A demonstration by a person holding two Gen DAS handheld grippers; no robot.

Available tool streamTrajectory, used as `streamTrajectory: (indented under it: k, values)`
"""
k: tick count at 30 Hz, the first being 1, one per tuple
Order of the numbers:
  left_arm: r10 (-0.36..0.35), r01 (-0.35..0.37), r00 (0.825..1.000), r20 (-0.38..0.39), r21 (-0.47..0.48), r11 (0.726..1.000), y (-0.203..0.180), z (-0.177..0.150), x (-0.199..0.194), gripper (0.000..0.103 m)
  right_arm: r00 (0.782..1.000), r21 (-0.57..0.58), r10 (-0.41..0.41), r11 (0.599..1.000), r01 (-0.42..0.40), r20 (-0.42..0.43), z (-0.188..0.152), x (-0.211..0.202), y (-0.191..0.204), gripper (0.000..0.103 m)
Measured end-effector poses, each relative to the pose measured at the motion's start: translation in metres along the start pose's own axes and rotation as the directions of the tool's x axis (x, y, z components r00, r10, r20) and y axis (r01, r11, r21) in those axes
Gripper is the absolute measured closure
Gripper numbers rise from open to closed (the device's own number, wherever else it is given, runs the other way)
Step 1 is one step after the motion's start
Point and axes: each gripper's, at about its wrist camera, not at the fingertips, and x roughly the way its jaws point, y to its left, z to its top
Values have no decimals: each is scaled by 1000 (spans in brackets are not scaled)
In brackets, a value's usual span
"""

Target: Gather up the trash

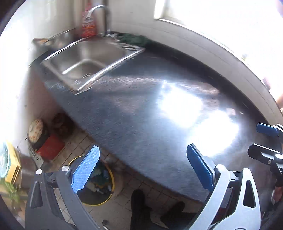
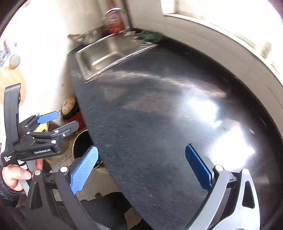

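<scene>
My left gripper (image 1: 143,168) is open and empty, held above the front edge of the dark speckled counter (image 1: 141,106). Below it on the floor stands a yellow-rimmed trash bin (image 1: 99,184) with mixed trash inside. My right gripper (image 2: 141,168) is open and empty over the same counter (image 2: 159,115). The bin's rim (image 2: 77,139) shows in the right wrist view, partly hidden by the left gripper (image 2: 51,122), which is seen from the side there. The right gripper (image 1: 265,141) shows at the right edge of the left wrist view. I see no loose trash on the counter.
A steel sink (image 1: 84,60) with a tap (image 1: 99,12) is set in the counter's far left. A red bottle (image 1: 88,24) and a dark green cloth (image 1: 136,39) lie behind it. A red box (image 1: 50,148) and a round pot (image 1: 36,131) stand on the tiled floor.
</scene>
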Motion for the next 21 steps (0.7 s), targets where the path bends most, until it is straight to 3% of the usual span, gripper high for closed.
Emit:
streamTrajectory:
  k: [4, 10, 16, 21]
  values:
    - [-84, 82, 996, 2, 194, 978, -99, 31, 2, 7, 981, 215, -187, 961, 173, 48, -35, -58, -88, 7]
    - [-155, 155, 987, -33, 402, 903, -222, 36, 1, 7, 930, 457, -366, 833, 310, 35, -91, -123, -176, 7]
    - [-150, 168, 986, -75, 467, 868, -270, 23, 5, 7, 912, 566, -410, 755, 332, 11, -128, -150, -214, 7]
    - [-131, 157, 987, -89, 474, 866, -280, 18, 7, 7, 911, 592, -412, 735, 330, 4, -138, -153, -224, 7]
